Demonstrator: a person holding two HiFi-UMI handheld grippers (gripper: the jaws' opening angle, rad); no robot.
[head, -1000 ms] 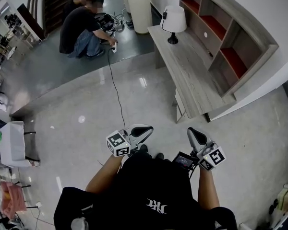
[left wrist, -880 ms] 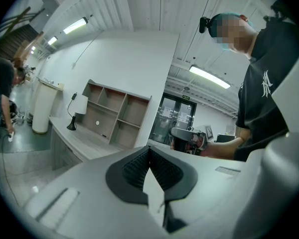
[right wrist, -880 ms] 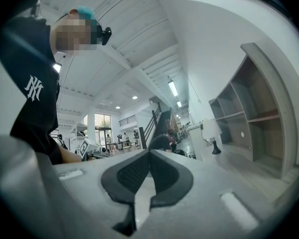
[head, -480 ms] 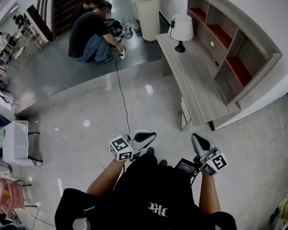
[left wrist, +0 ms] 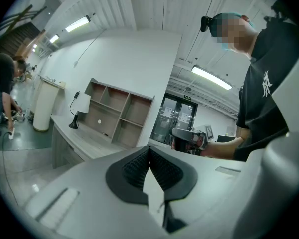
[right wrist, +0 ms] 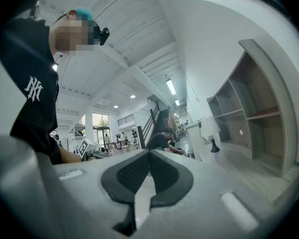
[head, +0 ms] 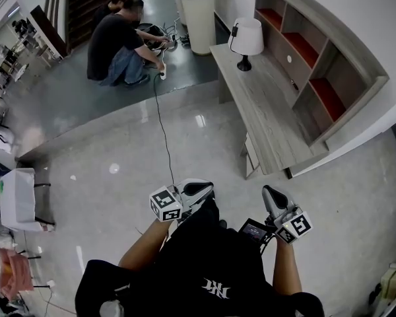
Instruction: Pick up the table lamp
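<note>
While held level in front of the person's waist, the left tongs and right tongs are both closed with nothing between them. That's likely just carry posture, since the table lamp is well apart from them, upright at the far end of the counter. Lamp has a white tapered shade and a thin black stem on a small flared black base; a dark cord looks to run up the wall behind it, and the shelf unit is just to its right.
</note>
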